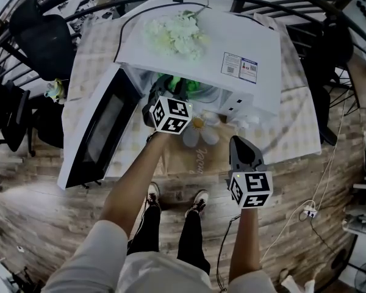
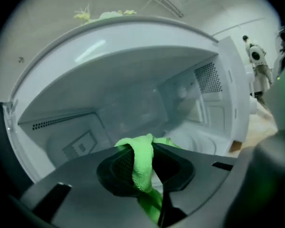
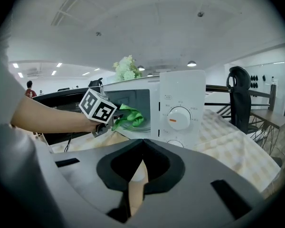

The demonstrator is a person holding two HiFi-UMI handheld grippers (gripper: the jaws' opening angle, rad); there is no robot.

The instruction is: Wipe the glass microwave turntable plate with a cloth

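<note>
- Far left: black office chair, standing well apart from the table, the latter wearing a checked covering.
- Left of centre: microwave door, lying wide open toward the near left, dark window facing up.
- Centre: white microwave, sitting on the table and carrying a bunch of pale flowers on its roof.
- Inside the cavity: glass turntable plate, lying on the cavity floor.
- Also inside the cavity: green cloth, bunching over the plate's near edge. Contact with the glass not clear enough to confirm.
- At the opening: left gripper, reaching into the cavity from the near side. Jaws pinching a fold of the cloth, with the rest spilling past the tips and hanging below them.
- Right of the cavity: control panel bearing a round dial, facing near.
- Near right: right gripper, hovering in front of the microwave, outside the cavity and well apart from the cloth. Jaws pressing together and gripping nothing, pointing toward the control panel.
</note>
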